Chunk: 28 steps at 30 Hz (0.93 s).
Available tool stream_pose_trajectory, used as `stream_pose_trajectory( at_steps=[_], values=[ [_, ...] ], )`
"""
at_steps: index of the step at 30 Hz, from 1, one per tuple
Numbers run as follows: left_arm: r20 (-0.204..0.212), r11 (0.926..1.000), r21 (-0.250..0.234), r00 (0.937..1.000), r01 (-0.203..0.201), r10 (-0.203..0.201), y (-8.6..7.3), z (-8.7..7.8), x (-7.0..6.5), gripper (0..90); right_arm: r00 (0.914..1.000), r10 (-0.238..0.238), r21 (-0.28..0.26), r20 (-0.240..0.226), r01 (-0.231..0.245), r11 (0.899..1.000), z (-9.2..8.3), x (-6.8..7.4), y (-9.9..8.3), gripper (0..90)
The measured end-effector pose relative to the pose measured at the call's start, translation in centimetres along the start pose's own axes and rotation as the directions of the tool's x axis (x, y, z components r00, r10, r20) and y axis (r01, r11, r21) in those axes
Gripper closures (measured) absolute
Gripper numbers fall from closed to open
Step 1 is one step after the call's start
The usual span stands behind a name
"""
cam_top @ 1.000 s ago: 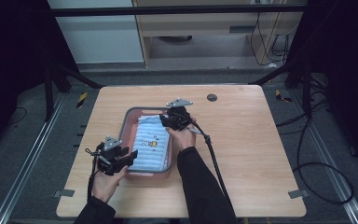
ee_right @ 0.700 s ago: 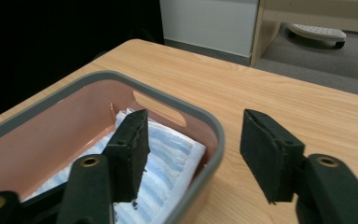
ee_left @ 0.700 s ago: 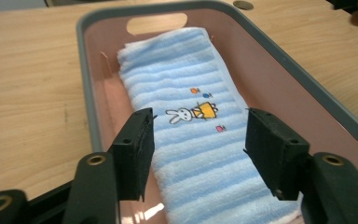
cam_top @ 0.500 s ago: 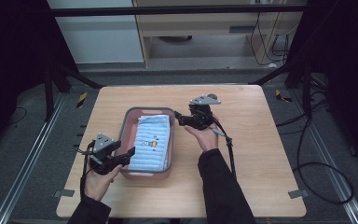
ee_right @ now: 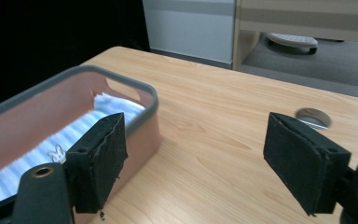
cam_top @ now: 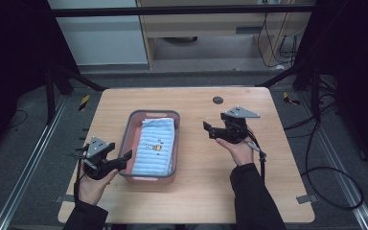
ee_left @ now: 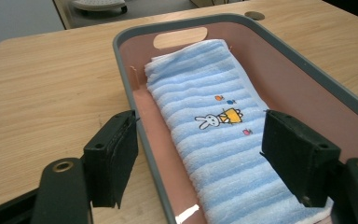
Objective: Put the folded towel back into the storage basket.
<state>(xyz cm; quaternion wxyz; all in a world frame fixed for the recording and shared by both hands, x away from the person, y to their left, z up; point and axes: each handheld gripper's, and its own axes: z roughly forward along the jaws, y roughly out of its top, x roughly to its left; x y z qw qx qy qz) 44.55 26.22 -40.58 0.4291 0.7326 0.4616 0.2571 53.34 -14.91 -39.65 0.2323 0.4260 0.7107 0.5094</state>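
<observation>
Folded towel point(cam_top: 156, 145) lies in basin point(cam_top: 130, 135) on bench point(cam_top: 196, 196); placement looks done. Left gripper point(cam_top: 122, 160), right gripper point(cam_top: 208, 130): fingers apart, empty.

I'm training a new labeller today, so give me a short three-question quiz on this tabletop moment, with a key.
1. True or false: the folded blue towel lies inside the pink bin.
2. Multiple choice: how do the jaws of the right gripper stand? A) shut on the towel B) open with nothing between them C) shut on the bin's rim
3. Fill in: the left gripper sits at the bin's near-left corner, and the picture on the towel is a small ____.

Key: 1 true. 2 B. 3 rabbit.
</observation>
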Motion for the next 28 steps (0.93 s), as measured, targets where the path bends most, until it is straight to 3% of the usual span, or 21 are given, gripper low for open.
stream_pose_trajectory(
  at_steps=[4,13,22,28],
  values=[
    [-0.004,1.0,0.002,1.0,-0.008,0.008,-0.2,-0.2,0.6,24.9,0.9999,0.011,0.006,-0.001,-0.011,1.0,-1.0,-0.6,-0.9,19.7],
    [-0.032,0.9996,0.012,0.9991,-0.027,0.027,-0.9,-0.8,1.8,23.1,0.9993,-0.012,0.036,0.034,0.01,0.999,-3.7,-2.5,-3.6,18.2],
    [-0.058,0.9998,0.018,0.9983,-0.006,0.007,-2.0,-1.2,3.2,21.7,0.9961,-0.002,0.083,0.088,-0.006,0.997,-5.9,-4.8,-6.8,16.6],
    [-0.069,0.9998,0.02,0.9976,0.008,-0.007,-2.6,-1.2,4.0,20.8,0.9925,0.015,0.097,0.121,-0.026,0.995,-6.7,-5.7,-8.0,16.3]
  ],
)
